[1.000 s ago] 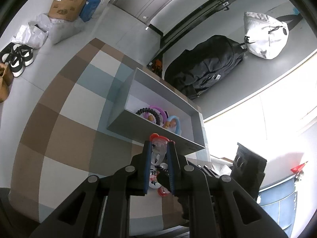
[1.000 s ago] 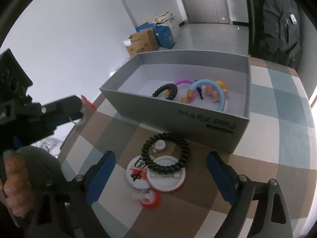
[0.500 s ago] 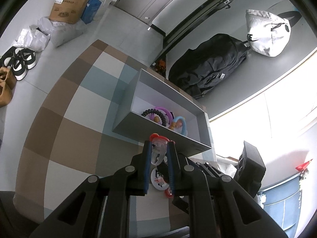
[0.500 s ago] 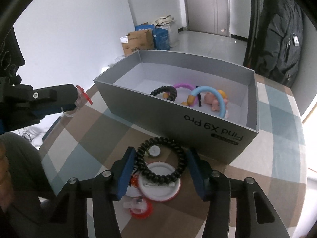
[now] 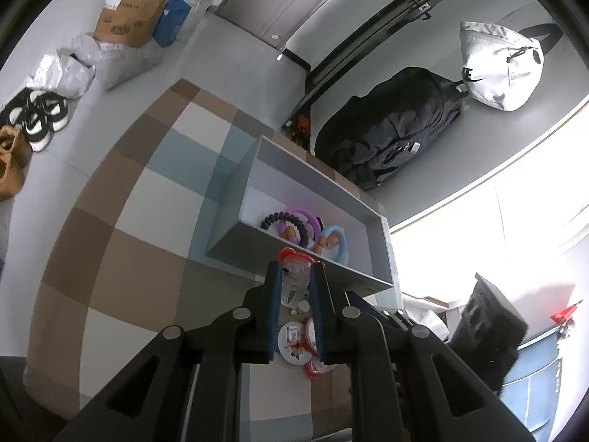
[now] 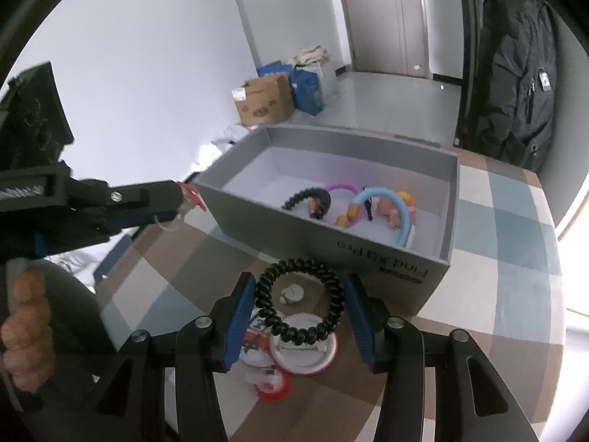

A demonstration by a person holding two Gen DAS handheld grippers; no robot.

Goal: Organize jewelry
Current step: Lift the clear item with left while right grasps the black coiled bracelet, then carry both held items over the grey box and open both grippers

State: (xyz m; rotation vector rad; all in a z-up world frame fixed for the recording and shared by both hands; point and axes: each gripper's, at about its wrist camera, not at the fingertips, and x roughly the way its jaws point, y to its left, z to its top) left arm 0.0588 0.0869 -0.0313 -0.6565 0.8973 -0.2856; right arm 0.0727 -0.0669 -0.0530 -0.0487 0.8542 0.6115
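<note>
My left gripper [image 5: 296, 276] is shut on a clear ring with a red top [image 5: 294, 274], held above the near wall of the grey box [image 5: 294, 258]; it also shows in the right wrist view [image 6: 184, 202]. My right gripper [image 6: 300, 302] is shut on a black spiral hair tie [image 6: 300, 304], held just above the round badges [image 6: 305, 350] in front of the grey box [image 6: 386, 258]. The box holds a black bead bracelet [image 6: 309, 199], a purple ring [image 6: 340, 188] and a blue ring [image 6: 390, 210].
A red-rimmed clear piece [image 6: 270, 383] and a small pale charm [image 6: 292, 293] lie on the checked tablecloth [image 6: 508, 294]. A black backpack [image 6: 515, 73] leans behind the table. Cardboard boxes [image 6: 265, 99] and shoes [image 5: 36, 118] are on the floor.
My right gripper has closed from wide open onto the black hair tie and lifted it slightly. My left gripper has moved with the ring toward the box.
</note>
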